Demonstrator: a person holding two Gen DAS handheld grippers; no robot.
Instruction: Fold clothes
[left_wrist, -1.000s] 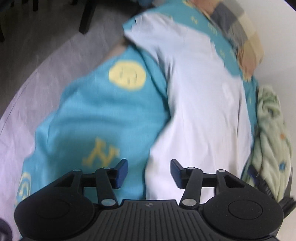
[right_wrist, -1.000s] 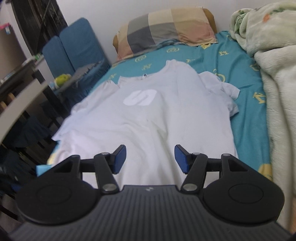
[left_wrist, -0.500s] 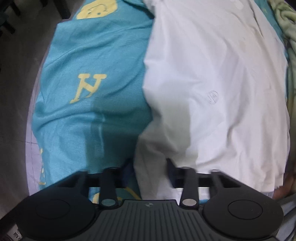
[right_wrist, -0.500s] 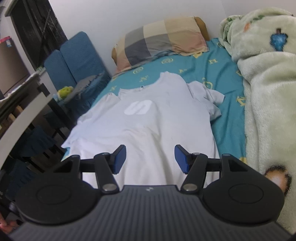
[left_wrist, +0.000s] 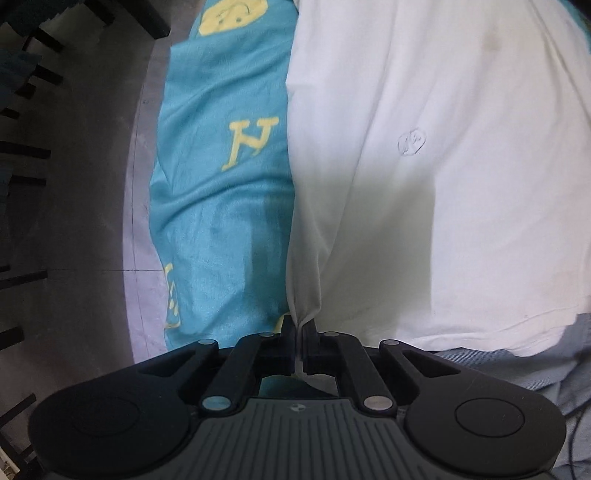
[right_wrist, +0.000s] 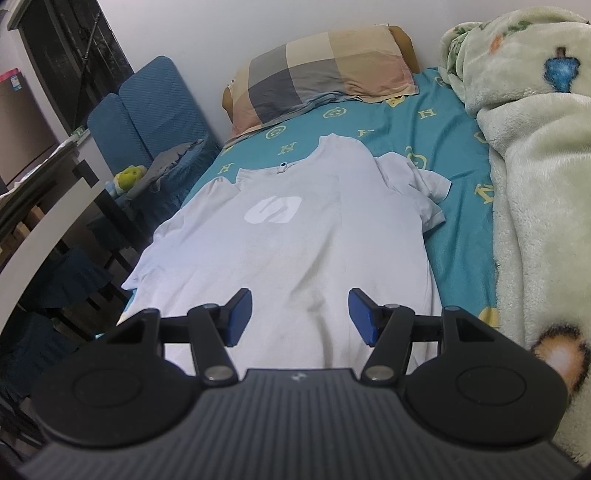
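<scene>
Two claws differ: the left claw (left_wrist: 299, 334) pinches the flat white cotton T-shirt's (right_wrist: 295, 251) hem corner, seemingly for folding, while the right claw (right_wrist: 300, 316) hovers wide open, empty.

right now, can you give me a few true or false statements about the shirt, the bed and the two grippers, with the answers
1. The left hand-held gripper is shut on the white shirt at its edge. True.
2. The right hand-held gripper is holding the shirt too. False: its jaws stand wide open above the shirt, gripping nothing.
3. The shirt lies spread on a teal sheet with yellow letters. True.
4. The checked pillow lies on top of the shirt. False: it sits at the head of the bed, apart from the shirt.
5. A pale fleece blanket is heaped along the right side of the bed. True.
</scene>
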